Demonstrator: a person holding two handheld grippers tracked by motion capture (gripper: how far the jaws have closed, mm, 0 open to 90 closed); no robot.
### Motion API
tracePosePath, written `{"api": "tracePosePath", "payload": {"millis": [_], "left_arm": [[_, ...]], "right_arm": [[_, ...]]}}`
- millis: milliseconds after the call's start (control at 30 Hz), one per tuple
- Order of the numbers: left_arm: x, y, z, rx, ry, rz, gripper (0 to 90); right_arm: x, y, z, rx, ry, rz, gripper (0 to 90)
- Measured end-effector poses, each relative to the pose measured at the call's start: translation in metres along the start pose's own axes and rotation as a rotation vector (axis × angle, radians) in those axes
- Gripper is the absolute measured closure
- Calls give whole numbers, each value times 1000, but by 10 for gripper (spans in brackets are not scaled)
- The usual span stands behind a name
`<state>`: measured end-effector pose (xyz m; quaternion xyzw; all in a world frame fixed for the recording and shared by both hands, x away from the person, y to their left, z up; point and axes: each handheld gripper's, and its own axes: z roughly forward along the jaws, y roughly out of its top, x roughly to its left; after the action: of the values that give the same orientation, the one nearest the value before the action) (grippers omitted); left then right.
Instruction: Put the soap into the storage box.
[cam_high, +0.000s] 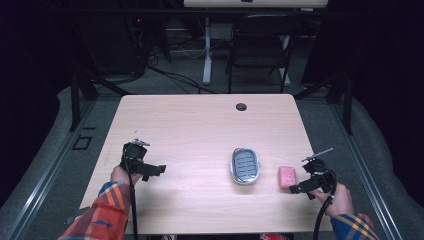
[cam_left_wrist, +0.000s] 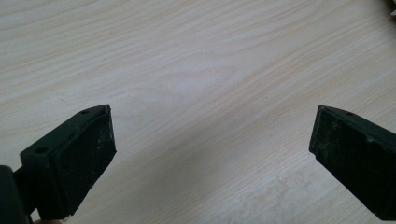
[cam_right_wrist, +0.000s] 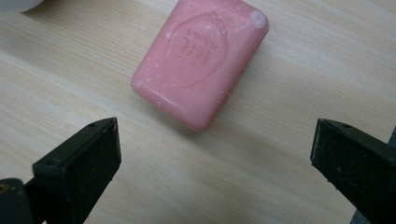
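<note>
A pink bar of soap (cam_high: 287, 176) (cam_right_wrist: 201, 60) lies flat on the light wood table, to the right of an oval grey soap dish (cam_high: 245, 166). My right gripper (cam_high: 299, 188) (cam_right_wrist: 212, 163) hovers just right of the soap and points at it, jaws wide open, with the soap lying just beyond them and nothing between the pads. At the table's left my left gripper (cam_high: 156, 170) (cam_left_wrist: 210, 154) is held low over bare wood, also open and empty.
The table (cam_high: 200, 130) has a round cable hole (cam_high: 241, 106) near its far edge. Behind the table stand a black folding chair (cam_high: 260, 45) and a white desk leg (cam_high: 206, 50) among floor cables. Metal rails (cam_high: 372, 185) run along both sides.
</note>
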<state>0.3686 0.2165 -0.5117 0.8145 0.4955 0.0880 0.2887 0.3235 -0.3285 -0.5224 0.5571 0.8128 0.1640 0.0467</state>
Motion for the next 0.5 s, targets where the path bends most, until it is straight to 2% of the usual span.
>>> {"api": "tracePosePath", "payload": {"millis": [100,167,267,367,400,500], "left_arm": [[0,0,0,0,-2,-5,3],[0,0,0,-3,-2,-5,3],[0,0,0,-1,-1,-4,2],[0,0,0,1,1,0,3],[0,0,-1,0,2,-1,2],[0,0,0,1,4,-6,2]], "right_arm": [[1,2,0,0,-5,-9,15],[2,2,0,-3,7,-4,16],[4,2,1,-21,1,8,12],[5,4,0,-5,15,-8,0],[5,5,0,-9,6,-10,0],[6,6,0,-21,26,-10,0]]}}
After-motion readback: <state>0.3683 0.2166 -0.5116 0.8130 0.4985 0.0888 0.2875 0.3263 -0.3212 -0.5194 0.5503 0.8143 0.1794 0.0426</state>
